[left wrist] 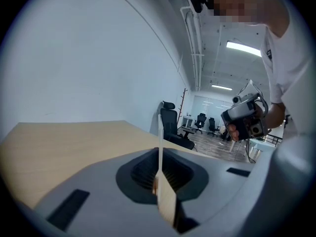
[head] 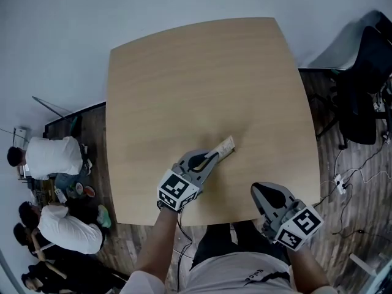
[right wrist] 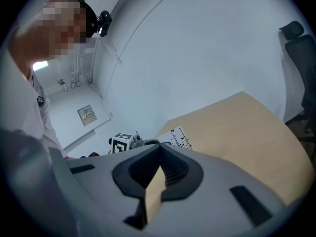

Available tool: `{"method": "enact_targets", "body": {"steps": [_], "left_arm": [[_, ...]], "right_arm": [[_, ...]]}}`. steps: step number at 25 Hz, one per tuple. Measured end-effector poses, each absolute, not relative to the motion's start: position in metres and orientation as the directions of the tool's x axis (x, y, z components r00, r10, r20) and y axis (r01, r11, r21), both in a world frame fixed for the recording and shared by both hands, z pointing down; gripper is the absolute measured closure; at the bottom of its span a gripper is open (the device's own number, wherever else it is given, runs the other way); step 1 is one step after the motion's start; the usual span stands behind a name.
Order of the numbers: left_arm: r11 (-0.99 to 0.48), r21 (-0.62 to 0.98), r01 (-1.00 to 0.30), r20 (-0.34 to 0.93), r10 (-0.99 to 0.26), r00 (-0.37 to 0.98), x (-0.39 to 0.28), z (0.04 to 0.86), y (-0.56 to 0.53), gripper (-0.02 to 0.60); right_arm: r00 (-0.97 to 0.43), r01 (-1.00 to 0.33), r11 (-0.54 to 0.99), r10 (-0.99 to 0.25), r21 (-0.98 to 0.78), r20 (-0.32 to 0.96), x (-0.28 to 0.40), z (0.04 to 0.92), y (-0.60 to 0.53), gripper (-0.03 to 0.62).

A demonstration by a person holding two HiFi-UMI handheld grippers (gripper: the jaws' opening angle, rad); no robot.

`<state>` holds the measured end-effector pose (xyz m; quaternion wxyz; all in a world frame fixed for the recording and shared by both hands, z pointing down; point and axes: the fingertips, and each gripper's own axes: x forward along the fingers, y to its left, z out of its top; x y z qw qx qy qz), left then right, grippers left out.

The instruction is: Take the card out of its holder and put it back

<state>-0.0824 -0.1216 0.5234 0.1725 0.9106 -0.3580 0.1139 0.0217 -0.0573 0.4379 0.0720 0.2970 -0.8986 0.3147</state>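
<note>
Left claw (head: 215, 157) pinched shut on card (head: 226, 146) — thin pale card stands edge-on between pads, far end sticking out past tips. Card held over near middle of counter (head: 196, 72). Right claw (head: 262, 192) closed, pads together, nothing between them — over counter's near right edge, well apart from card.

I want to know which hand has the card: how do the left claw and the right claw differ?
The left claw is shut on the card, gripping it edge-on; the right claw is shut with nothing in it. The left claw is over the table; the right claw sits at its near edge. Both are closed.
</note>
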Motion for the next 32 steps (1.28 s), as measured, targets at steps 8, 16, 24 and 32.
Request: {"method": "enact_targets", "body": {"steps": [8, 16, 24, 32], "left_arm": [[-0.662, 0.226, -0.715, 0.306, -0.649, 0.697, -0.079, 0.447, -0.112, 0.557], [-0.623, 0.241, -0.744, 0.248, -0.702, 0.668, -0.082, 0.365, -0.098, 0.557], [-0.616, 0.273, -0.738, 0.170, -0.725, 0.668, -0.077, 0.290, -0.074, 0.556], [-0.633, 0.244, -0.734, 0.110, -0.734, 0.670, -0.067, 0.245, -0.052, 0.557]], "right_arm": [[-0.811, -0.582, 0.654, -0.511, -0.483, 0.284, 0.034, 0.403, -0.059, 0.582], [-0.817, -0.571, 0.700, -0.534, -0.429, 0.216, 0.041, 0.352, -0.061, 0.582], [-0.831, -0.549, 0.747, -0.538, -0.376, 0.144, 0.048, 0.303, -0.052, 0.582], [-0.838, -0.531, 0.768, -0.538, -0.359, 0.091, 0.057, 0.274, -0.043, 0.582]]}}
